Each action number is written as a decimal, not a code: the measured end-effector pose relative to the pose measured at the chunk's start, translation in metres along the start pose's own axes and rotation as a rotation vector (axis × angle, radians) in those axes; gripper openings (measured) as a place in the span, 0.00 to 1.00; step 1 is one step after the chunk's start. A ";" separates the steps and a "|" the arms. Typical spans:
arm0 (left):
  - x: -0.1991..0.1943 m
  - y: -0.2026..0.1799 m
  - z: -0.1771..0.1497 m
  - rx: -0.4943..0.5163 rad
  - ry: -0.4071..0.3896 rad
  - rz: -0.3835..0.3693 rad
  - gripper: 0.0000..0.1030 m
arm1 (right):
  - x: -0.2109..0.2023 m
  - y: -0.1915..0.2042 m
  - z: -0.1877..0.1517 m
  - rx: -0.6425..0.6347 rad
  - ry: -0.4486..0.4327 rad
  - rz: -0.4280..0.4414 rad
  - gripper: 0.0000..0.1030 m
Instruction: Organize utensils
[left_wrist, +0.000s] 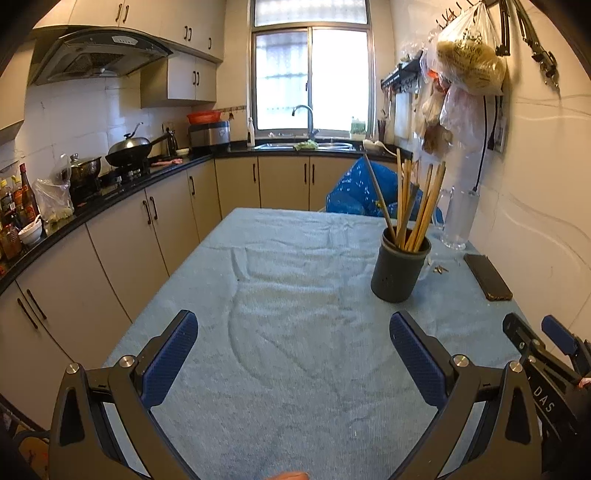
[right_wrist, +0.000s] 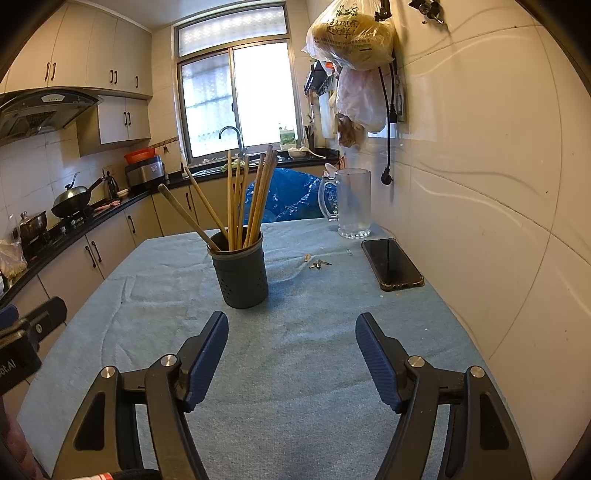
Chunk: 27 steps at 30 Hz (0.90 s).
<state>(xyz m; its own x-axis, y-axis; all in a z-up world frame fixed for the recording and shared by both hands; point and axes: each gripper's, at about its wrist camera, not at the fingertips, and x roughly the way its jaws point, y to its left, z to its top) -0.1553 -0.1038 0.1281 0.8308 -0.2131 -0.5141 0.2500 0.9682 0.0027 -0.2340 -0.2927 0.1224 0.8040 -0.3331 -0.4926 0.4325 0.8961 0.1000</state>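
A blue cloth-covered table (right_wrist: 295, 369) spreads beneath both sets of jaws. The left gripper (left_wrist: 293, 354) stands wide and empty; the right gripper (right_wrist: 291, 356) is also wide, with nothing between its pads. Just ahead of the right jaws, slightly left, the dark utensil holder (right_wrist: 242, 275) stands upright, full of chopsticks (right_wrist: 251, 199). A phone (right_wrist: 391, 264) lies ahead to their right.

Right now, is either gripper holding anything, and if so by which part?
Nothing is held. The left gripper and right gripper both stand open over the blue cloth, with the chopsticks all in the dark holder.
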 end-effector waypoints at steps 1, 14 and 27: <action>0.001 -0.001 -0.001 0.002 0.008 -0.002 1.00 | 0.000 0.000 0.000 0.000 -0.002 -0.001 0.74; 0.007 -0.001 -0.006 -0.001 0.049 -0.020 1.00 | -0.003 0.001 -0.001 -0.002 -0.007 -0.005 0.75; 0.011 -0.001 -0.008 -0.001 0.072 -0.030 1.00 | -0.001 0.001 -0.003 -0.005 -0.005 -0.004 0.75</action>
<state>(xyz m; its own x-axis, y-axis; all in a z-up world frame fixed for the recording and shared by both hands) -0.1500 -0.1064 0.1155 0.7851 -0.2320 -0.5742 0.2734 0.9618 -0.0148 -0.2356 -0.2905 0.1199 0.8042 -0.3382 -0.4888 0.4336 0.8963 0.0932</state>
